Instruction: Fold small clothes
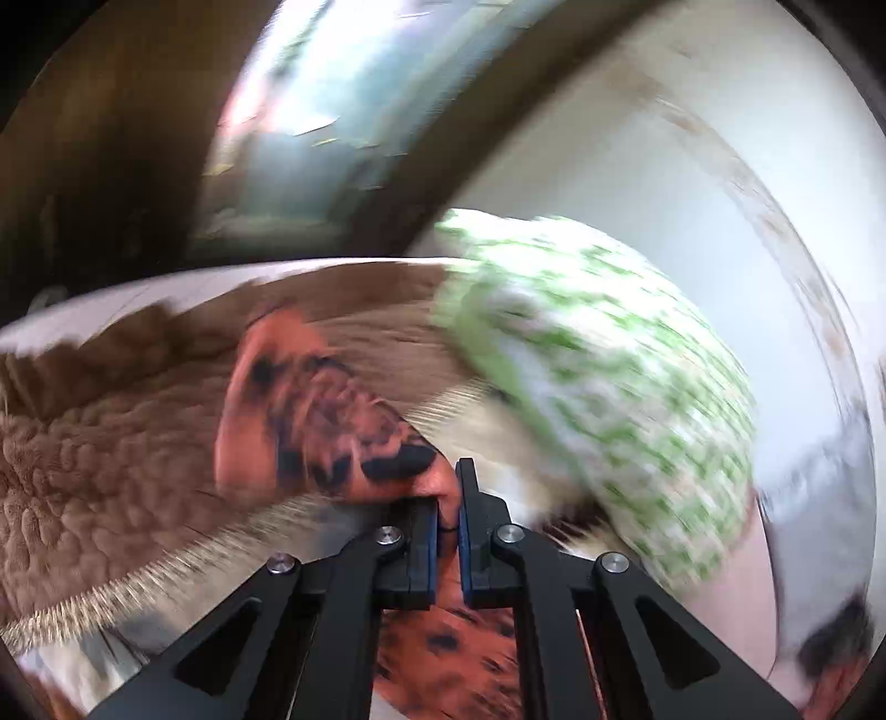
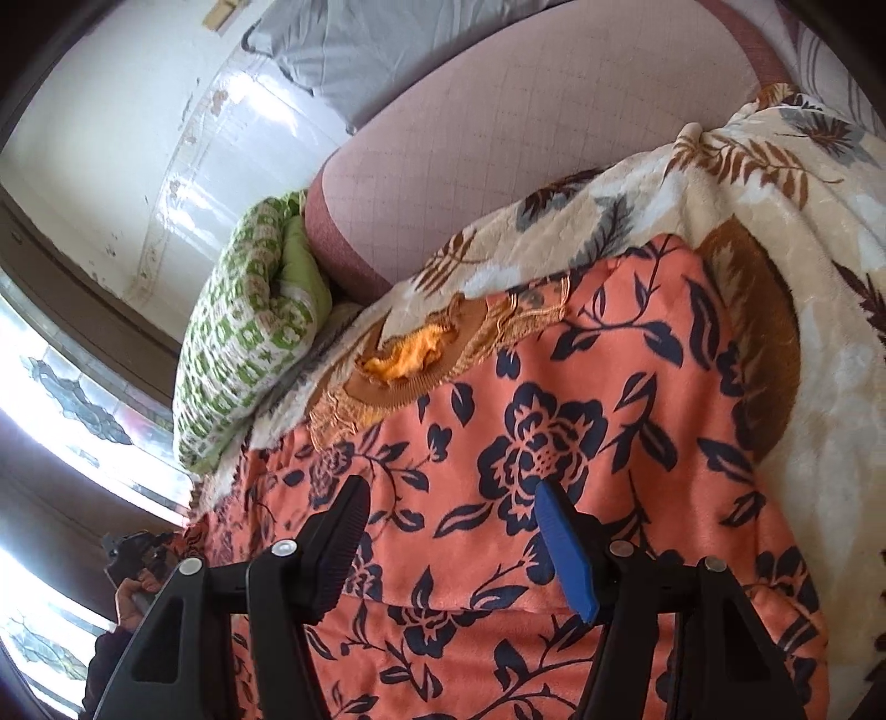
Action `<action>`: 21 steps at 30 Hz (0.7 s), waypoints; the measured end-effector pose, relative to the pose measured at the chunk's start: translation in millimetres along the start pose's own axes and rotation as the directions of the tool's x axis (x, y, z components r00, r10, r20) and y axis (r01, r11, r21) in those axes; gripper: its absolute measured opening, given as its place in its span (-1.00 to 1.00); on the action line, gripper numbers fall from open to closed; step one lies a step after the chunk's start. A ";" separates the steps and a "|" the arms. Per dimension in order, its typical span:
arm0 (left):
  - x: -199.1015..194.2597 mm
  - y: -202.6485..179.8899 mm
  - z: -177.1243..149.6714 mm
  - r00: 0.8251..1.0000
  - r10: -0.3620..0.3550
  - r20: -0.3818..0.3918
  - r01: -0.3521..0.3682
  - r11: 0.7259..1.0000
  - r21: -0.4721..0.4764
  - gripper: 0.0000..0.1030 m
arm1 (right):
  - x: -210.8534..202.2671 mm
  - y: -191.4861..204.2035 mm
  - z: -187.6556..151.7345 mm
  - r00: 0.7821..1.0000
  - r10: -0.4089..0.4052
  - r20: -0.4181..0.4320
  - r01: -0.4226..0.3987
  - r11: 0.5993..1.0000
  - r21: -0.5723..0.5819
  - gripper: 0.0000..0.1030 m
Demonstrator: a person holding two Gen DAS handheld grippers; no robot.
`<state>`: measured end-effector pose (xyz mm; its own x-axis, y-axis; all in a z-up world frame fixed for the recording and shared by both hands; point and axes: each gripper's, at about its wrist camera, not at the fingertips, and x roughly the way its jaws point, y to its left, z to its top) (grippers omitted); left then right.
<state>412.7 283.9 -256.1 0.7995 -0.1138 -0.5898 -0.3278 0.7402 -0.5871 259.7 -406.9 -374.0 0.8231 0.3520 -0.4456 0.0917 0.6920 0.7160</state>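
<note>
An orange garment with dark blue flowers [image 2: 554, 443] lies spread on the bed, its gold embroidered neckline [image 2: 410, 354] at the far end. My right gripper [image 2: 451, 493] hangs just over the middle of it, jaws wide apart, with nothing pinched. In the blurred left wrist view, my left gripper [image 1: 448, 498] is shut on a corner of the same orange cloth [image 1: 310, 410], which rises bunched in front of the fingers. A person's hand [image 2: 130, 595] holding that left tool shows at the lower left of the right wrist view.
A cream blanket with brown leaves [image 2: 775, 221] lies under the garment. A green and white rolled quilt [image 2: 249, 327] [image 1: 598, 399] sits at the bed's far side by the wall. Beyond are a pink sheet [image 2: 498, 138] and a grey pillow [image 2: 360, 50]. Brown fleece [image 1: 99, 443] lies to the left.
</note>
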 end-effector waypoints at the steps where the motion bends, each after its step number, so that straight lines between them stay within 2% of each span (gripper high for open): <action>1: -7.8 -20.9 -4.5 1.000 -0.015 -0.004 0.015 0.999 0.052 -0.91 | -5.6 -0.7 2.1 1.000 0.007 0.014 -0.008 1.000 0.007 0.26; 3: -27.9 -72.4 -21.1 0.995 -0.092 -0.027 0.095 0.984 0.153 -0.91 | -15.1 -1.7 5.9 0.999 0.022 0.037 -0.022 1.000 0.019 0.26; 4: -32.5 -87.5 -27.2 0.994 -0.108 -0.035 0.112 0.977 0.180 -0.91 | -19.7 -2.3 7.9 0.999 0.030 0.045 -0.031 0.999 0.024 0.26; 7: -51.9 -159.0 -63.3 0.983 -0.160 -0.090 0.181 0.933 0.310 -0.91 | -35.4 -6.9 14.0 0.996 0.054 0.074 -0.057 0.997 0.046 0.26; 10: -64.8 -225.2 -111.6 0.965 -0.214 -0.155 0.259 0.877 0.404 -0.91 | -52.5 -13.7 19.9 0.992 0.061 0.109 -0.068 0.996 0.062 0.26; 12: -68.9 -264.6 -152.5 0.950 -0.228 -0.213 0.303 0.839 0.452 -0.91 | -62.4 -19.0 22.7 0.990 0.067 0.126 -0.077 0.994 0.075 0.26; 13: -68.2 -291.6 -182.7 0.934 -0.242 -0.261 0.342 0.814 0.469 -0.91 | -69.4 -24.0 25.3 0.988 0.070 0.135 -0.082 0.993 0.087 0.26; 16: -60.8 -334.3 -252.8 0.899 -0.247 -0.361 0.411 0.763 0.500 -0.90 | -82.9 -38.0 31.4 0.985 0.076 0.157 -0.095 0.989 0.116 0.26; 17: -55.9 -351.4 -287.2 0.882 -0.224 -0.414 0.433 0.728 0.531 -0.80 | -87.0 -44.5 34.0 0.984 0.079 0.161 -0.101 0.986 0.132 0.26; 18: -51.1 -361.4 -311.3 0.873 -0.189 -0.450 0.440 0.703 0.559 -0.67 | -90.4 -51.0 35.8 0.984 0.081 0.161 -0.106 0.983 0.152 0.26; 19: -45.3 -371.3 -340.4 0.857 -0.134 -0.498 0.449 0.667 0.594 -0.18 | -93.5 -58.1 38.3 0.983 0.084 0.163 -0.114 0.977 0.183 0.27; 20: -38.8 -377.5 -374.2 0.839 -0.037 -0.542 0.443 0.623 0.644 0.19 | -94.7 -62.8 38.7 0.983 0.093 0.161 -0.125 0.972 0.201 0.33; 21: -37.7 -376.7 -385.3 0.838 -0.009 -0.545 0.437 0.609 0.662 0.21 | -96.0 -68.7 40.0 0.981 0.108 0.159 -0.143 0.964 0.223 0.40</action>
<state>312.1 -246.0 -226.3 0.3986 -0.4631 -0.7916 0.4827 0.8399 -0.2483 196.8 -513.4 -358.9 0.9069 0.3199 -0.2741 0.0960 0.4767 0.8738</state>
